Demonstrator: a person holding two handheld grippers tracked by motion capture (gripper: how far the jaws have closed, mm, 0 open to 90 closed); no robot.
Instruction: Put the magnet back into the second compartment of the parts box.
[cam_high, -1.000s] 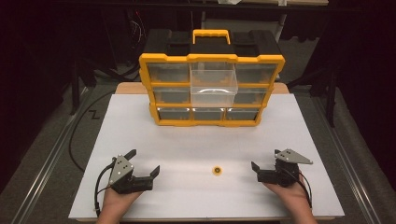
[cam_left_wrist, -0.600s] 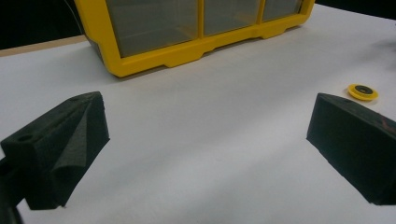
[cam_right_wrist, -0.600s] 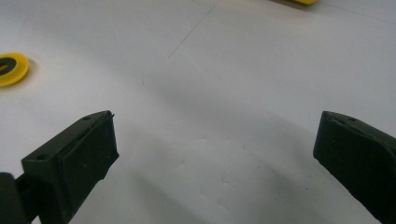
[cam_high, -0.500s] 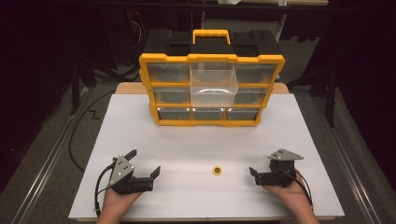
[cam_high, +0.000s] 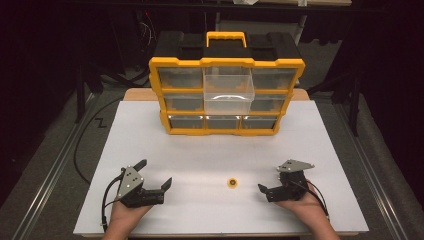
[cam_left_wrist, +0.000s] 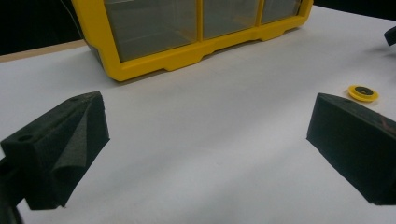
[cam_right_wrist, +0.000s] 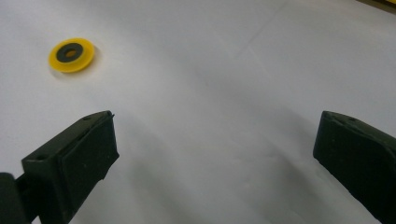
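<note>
So the disc (cam_high: 232, 182) was a small flat yellow ring thing with a dark centre and a tiny hole, looked like plastic, lying flat on the white table (cam_high: 210, 150) between the two grippers, a bit nearer the right one. The table top was smooth matte white, with a thin wooden edge peeking out behind the organizer (cam_high: 226, 95).

The left gripper (cam_high: 154, 174) sat low at the near left with its jaws spread wide and nothing between them. In the left gripper view the jaws were chunky black foam-looking wedges, kind of grainy, and the right one partly cut off by the frame; the disc (cam_left_wrist: 363, 93) sat just past that jaw's tip. The right gripper (cam_high: 270, 181) had jaws spread apart too, holding nothing, with a grey three-cornered plate on top. In its own view the disc (cam_right_wrist: 71, 54) lay up and left of the jaws, not touching.

The organizer was a yellow plastic frame with clear drawers and a black handle part on top; one bigger clear drawer stuck out in the middle. What was inside the drawers was too hazy to make out, and the room behind was just dark
</note>
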